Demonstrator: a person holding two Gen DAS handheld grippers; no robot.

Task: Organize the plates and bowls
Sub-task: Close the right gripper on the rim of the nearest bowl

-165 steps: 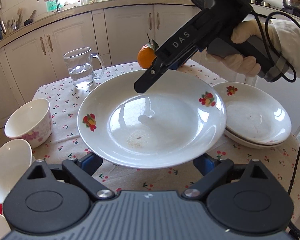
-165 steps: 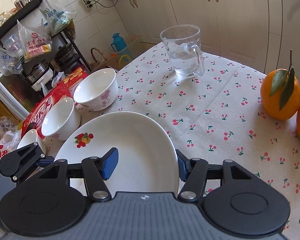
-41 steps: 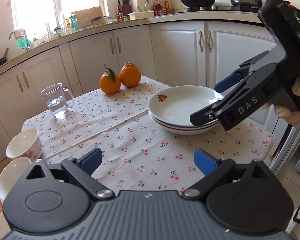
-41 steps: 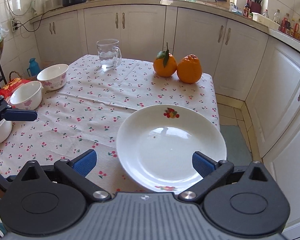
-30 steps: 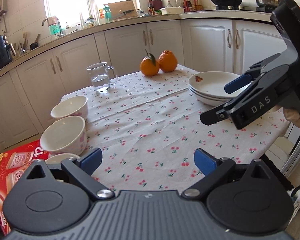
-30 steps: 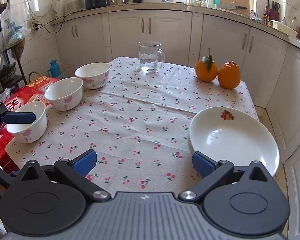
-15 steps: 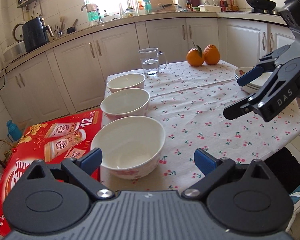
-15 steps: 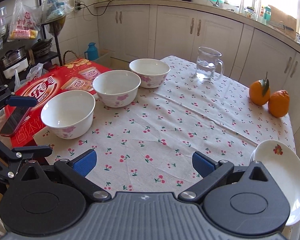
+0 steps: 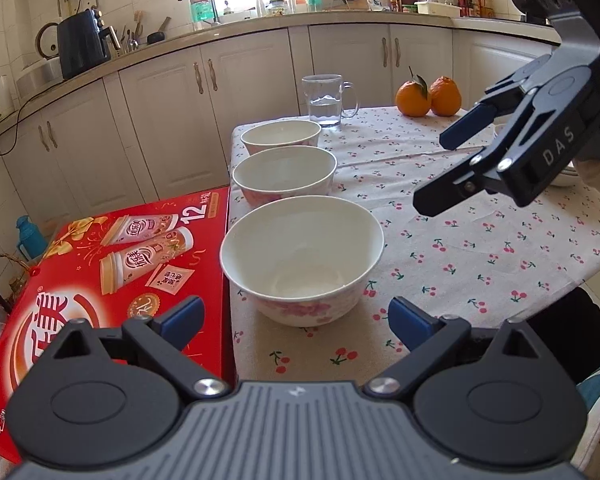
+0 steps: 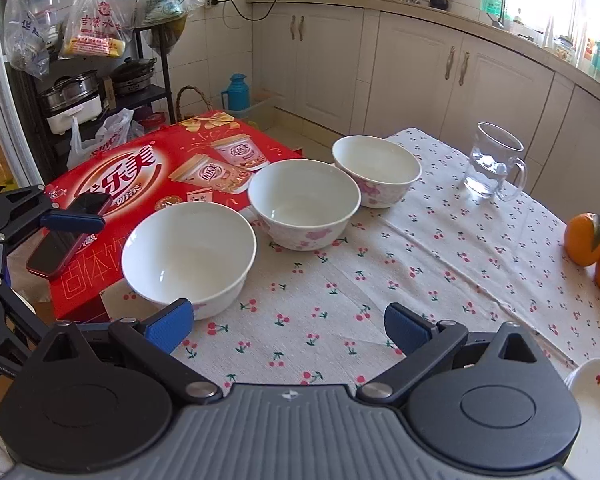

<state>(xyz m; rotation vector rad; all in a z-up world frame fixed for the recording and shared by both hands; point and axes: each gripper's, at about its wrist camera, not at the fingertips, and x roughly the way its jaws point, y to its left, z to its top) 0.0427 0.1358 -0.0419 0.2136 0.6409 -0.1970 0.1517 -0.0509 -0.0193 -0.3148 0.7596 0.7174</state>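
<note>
Three white bowls with pink flower prints stand in a row along the edge of the cherry-print tablecloth [image 9: 480, 240], and the nearest bowl [image 9: 302, 258] serves as the landmark. The left gripper [image 9: 296, 318] hovers just in front of that bowl with its blue-padded fingers spread wide and nothing between them. Behind the nearest bowl sits the middle bowl [image 9: 284, 174], and behind that the far bowl [image 9: 281, 136], each just apart from the next. Left of the nearest bowl lies a red milk-tea gift box [image 9: 100, 272], with a dark phone [image 10: 66, 236] on it. The right gripper [image 10: 288, 326] is to the right of the nearest bowl, held above the cloth, jaws open and empty. Far right of the bowl, at the table's edge, is a stack of fruit-print plates [image 10: 596, 400]. Beyond the far bowl stand a glass mug of water [image 9: 327, 100] and two oranges [image 9: 428, 98].
</note>
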